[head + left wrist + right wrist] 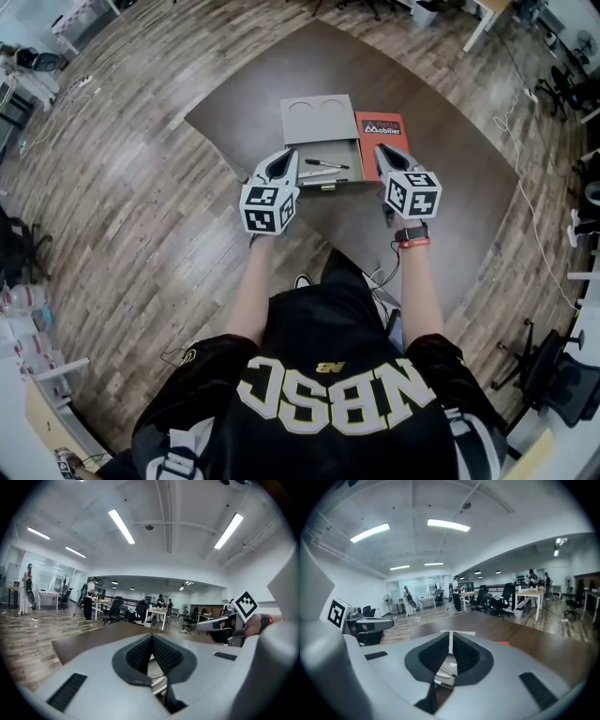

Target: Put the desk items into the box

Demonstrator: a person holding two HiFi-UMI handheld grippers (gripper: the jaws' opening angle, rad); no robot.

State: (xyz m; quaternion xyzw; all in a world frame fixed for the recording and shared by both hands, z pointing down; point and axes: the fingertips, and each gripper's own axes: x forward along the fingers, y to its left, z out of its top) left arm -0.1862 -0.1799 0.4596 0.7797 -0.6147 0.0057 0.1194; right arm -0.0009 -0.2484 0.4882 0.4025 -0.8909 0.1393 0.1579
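Several pens (325,166) lie in the tray of an open grey box (319,117), lid tipped back, at upper centre of the head view on a dark table (459,178). A red booklet (382,131) lies just beside the box's right side. The left gripper (292,157) points at the tray's lower left corner, its jaws closed tip to tip on nothing. The right gripper (381,150) hovers over the booklet's lower edge, its jaws a narrow slit apart with nothing between them. Desks, chairs and standing people fill the office behind in both gripper views.
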